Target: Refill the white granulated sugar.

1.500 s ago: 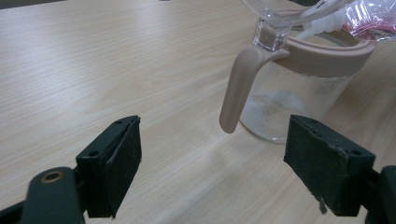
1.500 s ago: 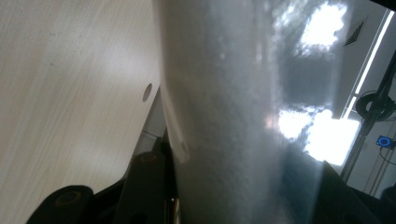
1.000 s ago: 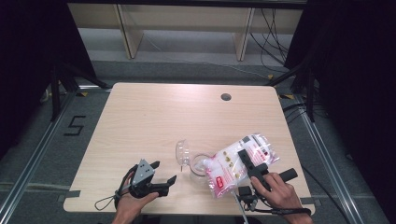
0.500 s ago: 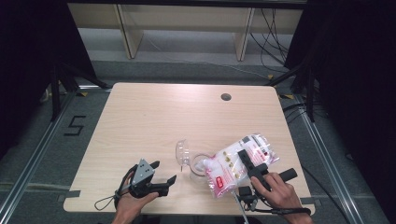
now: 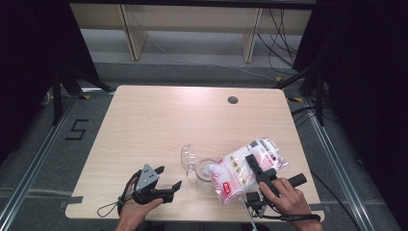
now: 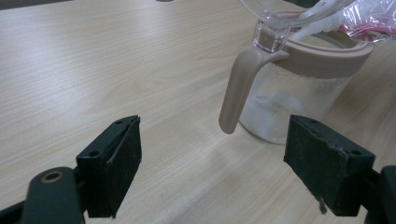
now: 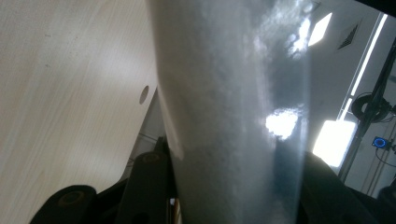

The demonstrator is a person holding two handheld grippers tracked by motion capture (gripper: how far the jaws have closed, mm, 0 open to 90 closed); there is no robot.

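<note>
At the near left of the pale wooden worktop [image 5: 159, 120] our left tongs [image 5: 169, 179] rest low, jaws released and gaping, nothing between them; their own view looks between the black pads [image 6: 116, 163] at the small clear glass jar with a dusty-pink rim [image 6: 299, 88], which stands just ahead on the wood; its clear hinged lid [image 5: 187, 157] is thrown back to the left, and a pink clasp [image 6: 238, 91] hangs down its side; a little white powder seems to lie at the bottom. Further right our right tongs [image 5: 256, 166] are clenched on the clear plastic pouch with red-and-white print [image 5: 243, 171], tipped so its lower corner meets the jar's mouth; in the right gripper view the pouch's pale, grainy contents [image 7: 233, 116] press close between the jaws. We judge the step to be pouring from pouch into jar, barely begun; the next move calls for keeping the corner over the mouth and lifting the pouch's far end gently, perhaps with the left tongs steadying the jar. Nothing crowds the work; a round cable hole [image 5: 233, 100] sits well apart at the far side; the open lid is the nearest thing to catch.
</note>
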